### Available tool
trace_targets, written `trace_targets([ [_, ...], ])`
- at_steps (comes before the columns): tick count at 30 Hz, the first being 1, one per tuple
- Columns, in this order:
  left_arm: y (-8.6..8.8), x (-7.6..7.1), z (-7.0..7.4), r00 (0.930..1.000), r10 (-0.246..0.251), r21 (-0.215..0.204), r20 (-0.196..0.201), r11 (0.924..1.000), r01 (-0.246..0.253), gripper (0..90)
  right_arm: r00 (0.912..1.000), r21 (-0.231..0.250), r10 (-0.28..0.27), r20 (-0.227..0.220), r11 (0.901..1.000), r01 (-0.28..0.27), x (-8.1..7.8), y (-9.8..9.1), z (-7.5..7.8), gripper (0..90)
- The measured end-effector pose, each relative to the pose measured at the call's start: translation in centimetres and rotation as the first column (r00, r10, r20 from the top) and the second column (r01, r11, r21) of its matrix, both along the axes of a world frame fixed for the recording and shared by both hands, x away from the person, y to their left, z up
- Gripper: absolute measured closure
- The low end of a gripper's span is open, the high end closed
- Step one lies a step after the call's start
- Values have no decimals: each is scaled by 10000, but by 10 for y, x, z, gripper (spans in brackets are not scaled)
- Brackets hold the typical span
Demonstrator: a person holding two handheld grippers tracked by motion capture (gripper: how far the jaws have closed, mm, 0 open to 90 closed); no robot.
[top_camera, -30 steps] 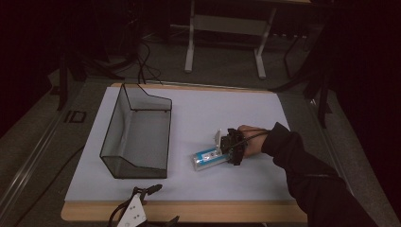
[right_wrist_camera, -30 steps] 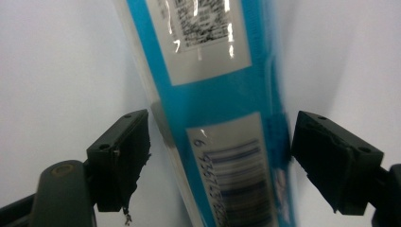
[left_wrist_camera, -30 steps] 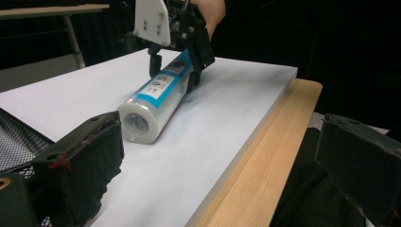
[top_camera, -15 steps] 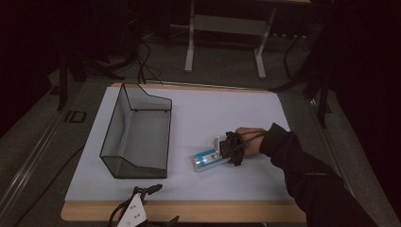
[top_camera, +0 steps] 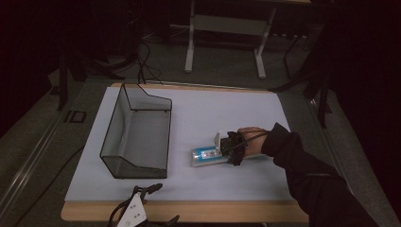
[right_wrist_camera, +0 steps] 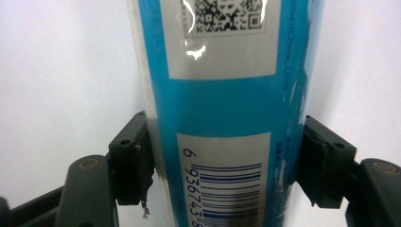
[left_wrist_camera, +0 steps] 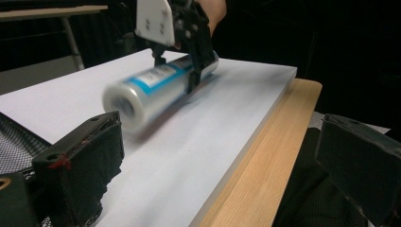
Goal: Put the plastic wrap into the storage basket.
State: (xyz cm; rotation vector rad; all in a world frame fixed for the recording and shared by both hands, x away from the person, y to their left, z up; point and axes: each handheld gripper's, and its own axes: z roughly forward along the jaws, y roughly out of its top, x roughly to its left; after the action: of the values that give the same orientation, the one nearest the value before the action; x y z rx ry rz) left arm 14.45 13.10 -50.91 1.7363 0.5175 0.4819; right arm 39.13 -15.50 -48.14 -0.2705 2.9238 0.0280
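A clear cylinder with a blue and white label lies on its side on the white tabletop, right of centre. My right gripper comes in from the right and has just been closing its jaws across the cylinder. In the right gripper view both pads press the cylinder from either side, right gripper. My left gripper rests at the table's front edge with its jaws wide apart and nothing between them. From the left gripper I see the cylinder and the right gripper farther off.
A black wire-mesh basket stands on the left half of the table, with its corner beside my left jaw. The wooden table rim runs along the front. A desk frame stands behind on the floor.
The right gripper's jaws have closed onto the cylinder. The right hand has shifted slightly toward the front. The left gripper and the basket have stayed put.
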Motion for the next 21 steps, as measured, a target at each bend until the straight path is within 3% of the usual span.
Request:
trace_targets([
  [2, 0, 0, 0, 10000, -11, -7, 26, 10000, 11, 24, 9995, 250, -309, -16, 9992, 310, 2, -2, 8, 311],
  [4, 0, 0, 1, 10000, -15, -26, 49, 10000, 15, 24, 9950, 591, -1004, 10, 9932, 1001, 7, -5, 20, 312],
  [7, -1, 0, 1, 10000, -18, -36, 66, 10000, 18, 24, 9919, 612, -1270, 14, 9900, 1267, 10, -7, 24, 314],
  [8, -1, 0, 1, 10000, -17, -38, 86, 10000, 17, 24, 9882, 668, -1533, 27, 9860, 1528, 12, -8, 28, 314],
  [9, -1, 0, 1, 10000, -18, -45, 97, 10000, 18, 24, 9780, 673, -2079, -164, 9757, 2085, 17, -14, 42, 317],
  [12, 0, 1, 2, 9999, -18, -58, 104, 10000, 18, 24, 9751, 543, -2208, -222, 9736, 2217, 16, -18, 51, 317],
  [15, 0, 1, 2, 9999, -31, -116, 131, 9999, 33, 24, 9632, 415, -2640, -511, 9630, 2662, 18, -26, 67, 318],
  [16, 0, 0, 3, 9999, -37, -110, 146, 9999, 39, 24, 9632, 415, -2640, -511, 9630, 2662, 18, -26, 67, 318],
  [17, -1, 0, 3, 9999, -47, -101, 163, 9999, 48, 24, 9546, 631, -2934, -522, 9530, 2964, 19, -30, 72, 318],
  [21, -1, 1, 3, 9998, -82, -105, 198, 9999, 84, 24, 9443, 1385, -3263, -437, 9341, 3292, 26, -38, 72, 318],
])
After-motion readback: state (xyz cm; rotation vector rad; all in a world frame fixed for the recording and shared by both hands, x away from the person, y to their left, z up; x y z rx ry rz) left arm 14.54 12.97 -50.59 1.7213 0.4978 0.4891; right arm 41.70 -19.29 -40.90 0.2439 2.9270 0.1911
